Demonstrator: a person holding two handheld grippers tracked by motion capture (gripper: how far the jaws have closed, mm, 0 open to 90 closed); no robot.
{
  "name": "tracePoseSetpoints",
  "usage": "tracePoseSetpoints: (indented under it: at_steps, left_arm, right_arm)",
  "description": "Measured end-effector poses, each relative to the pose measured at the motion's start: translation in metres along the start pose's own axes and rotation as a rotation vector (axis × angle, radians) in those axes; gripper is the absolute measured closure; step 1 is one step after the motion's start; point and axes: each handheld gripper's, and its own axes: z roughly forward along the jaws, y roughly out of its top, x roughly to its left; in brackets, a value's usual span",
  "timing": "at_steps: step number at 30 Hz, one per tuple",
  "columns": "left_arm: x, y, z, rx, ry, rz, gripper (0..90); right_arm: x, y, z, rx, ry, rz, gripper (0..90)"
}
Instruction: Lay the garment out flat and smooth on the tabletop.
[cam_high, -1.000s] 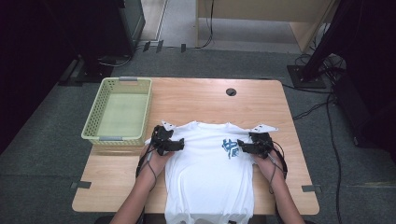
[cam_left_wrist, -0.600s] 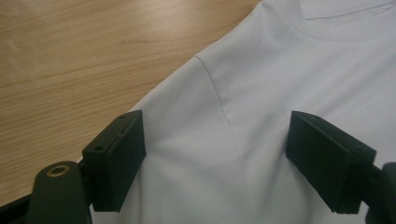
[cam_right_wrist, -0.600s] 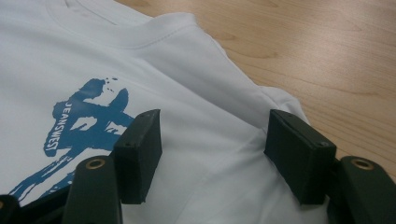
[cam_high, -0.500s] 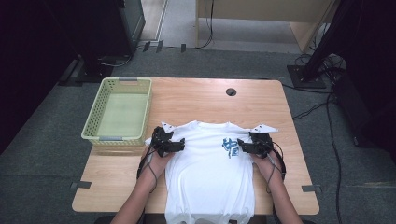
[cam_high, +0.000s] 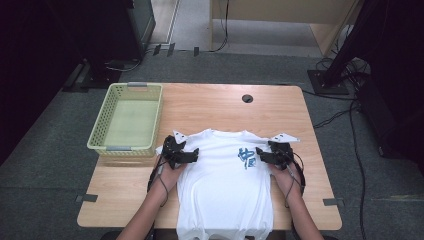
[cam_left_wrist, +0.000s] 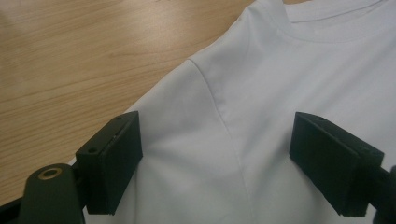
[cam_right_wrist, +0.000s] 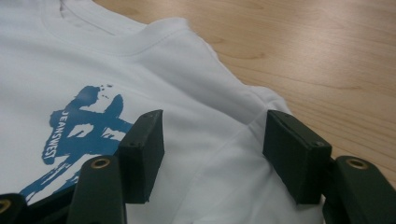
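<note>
White T-shirt (cam_high: 225, 190) flat and face up on the wooden table (cam_high: 210, 107), collar away from the person, hem hanging over the near edge, lying just as in the pictures from a second ago. Hands and forearms likewise unmoved. One change only: right gripper (cam_high: 259, 154) with jaws just closing a little, shoulder fabric lying between them but not yet pinched. Left gripper (cam_high: 194, 153) spread wide over the opposite shoulder, pads clear of the cloth. Probably the start of a grasp at both shoulders, for lifting or folding; no fold made so far. From the high view: whole layout, with the pale green basket (cam_high: 150, 117) empty just beyond the left gripper, and the blue print (cam_high: 246, 158) just beside the right one. From the left gripper view: sleeve seam (cam_left_wrist: 224, 116) running between the jaws, ribbed collar (cam_left_wrist: 327, 28) beyond. From the right gripper view: lettering inside the blue print (cam_right_wrist: 79, 130), and shoulder edge close to the far pad.
</note>
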Motion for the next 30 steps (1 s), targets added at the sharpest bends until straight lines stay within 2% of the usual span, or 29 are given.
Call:
tracePoseSetpoints:
  at_steps: [5, 14, 23, 30]
  left_arm:
    - [0.000, 0.000, 0.000, 0.000, 0.000, 0.000, 17.2]
    - [0.000, 0.000, 0.000, 0.000, 0.000, 0.000, 17.2]
    - [0.000, 0.000, 0.000, 0.000, 0.000, 0.000, 17.2]
    - [0.000, 0.000, 0.000, 0.000, 0.000, 0.000, 17.1]
  right_arm:
    - [0.001, -0.001, -0.004, 0.006, -0.007, 0.009, 38.3]
    - [-0.008, -0.004, -0.020, -0.002, -0.030, 0.017, 38.8]
    - [-0.011, -0.005, -0.027, -0.007, -0.038, 0.034, 40.4]
    - [-0.008, -0.007, -0.036, -0.012, -0.043, 0.038, 41.6]
